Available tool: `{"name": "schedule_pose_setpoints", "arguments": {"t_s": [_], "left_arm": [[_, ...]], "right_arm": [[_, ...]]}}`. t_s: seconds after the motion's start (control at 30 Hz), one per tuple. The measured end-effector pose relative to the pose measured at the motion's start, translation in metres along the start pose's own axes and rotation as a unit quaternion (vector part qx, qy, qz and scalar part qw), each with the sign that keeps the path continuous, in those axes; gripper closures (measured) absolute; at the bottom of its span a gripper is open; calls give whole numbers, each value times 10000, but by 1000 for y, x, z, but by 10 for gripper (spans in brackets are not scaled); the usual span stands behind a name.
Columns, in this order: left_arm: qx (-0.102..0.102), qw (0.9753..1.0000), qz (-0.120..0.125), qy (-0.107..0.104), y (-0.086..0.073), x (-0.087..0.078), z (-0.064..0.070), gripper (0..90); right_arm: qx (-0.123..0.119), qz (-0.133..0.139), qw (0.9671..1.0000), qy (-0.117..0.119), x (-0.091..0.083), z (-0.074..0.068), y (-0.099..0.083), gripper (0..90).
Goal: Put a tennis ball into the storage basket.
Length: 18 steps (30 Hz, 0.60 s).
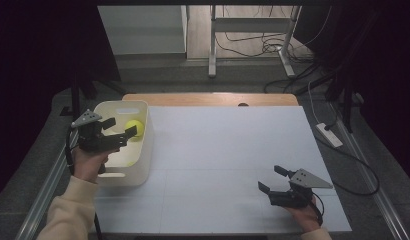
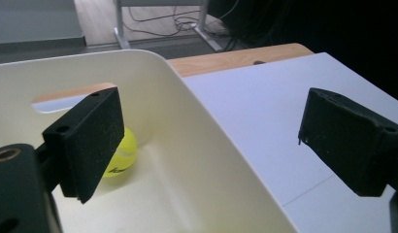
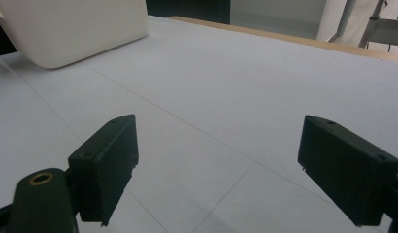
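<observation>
One tennis ball [image 1: 134,126] in your one white bin [image 1: 143,150], print unreadable. Left gripper [image 1: 122,128] over bin, right gripper [image 1: 271,178] on table [image 1: 218,145]: both released, empty.

yellow tennis ball [image 1: 134,127], inside cream bin [image 1: 143,150] (far end)

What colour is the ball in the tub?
Yellow-green. The ball shows best in the left gripper view, inside the cream tub.

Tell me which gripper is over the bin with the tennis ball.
The left gripper: it hangs open over the white bin, above the tennis ball. The right gripper sits open by the table's near right corner.
</observation>
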State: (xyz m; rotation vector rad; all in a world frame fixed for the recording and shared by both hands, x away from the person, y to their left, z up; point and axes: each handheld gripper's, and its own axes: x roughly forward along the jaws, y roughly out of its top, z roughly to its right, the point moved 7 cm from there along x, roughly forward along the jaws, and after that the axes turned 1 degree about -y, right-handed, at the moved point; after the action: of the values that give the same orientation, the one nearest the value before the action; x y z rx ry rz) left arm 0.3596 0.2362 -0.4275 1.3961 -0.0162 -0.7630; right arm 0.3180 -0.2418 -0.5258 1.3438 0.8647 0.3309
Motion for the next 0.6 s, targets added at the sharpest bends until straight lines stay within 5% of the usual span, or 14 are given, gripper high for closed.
{"name": "schedule_pose_setpoints", "arguments": {"t_s": [0.2, 0.6], "left_arm": [[157, 9995, 66, -263, -4, -3, 16, 98], [518, 9944, 122, -910, -14, -7, 53, 108]], "right_arm": [[11, 10, 10000, 12, -1, 0, 0, 146], [42, 22, 10000, -3, -3, 1, -1, 146]]}}
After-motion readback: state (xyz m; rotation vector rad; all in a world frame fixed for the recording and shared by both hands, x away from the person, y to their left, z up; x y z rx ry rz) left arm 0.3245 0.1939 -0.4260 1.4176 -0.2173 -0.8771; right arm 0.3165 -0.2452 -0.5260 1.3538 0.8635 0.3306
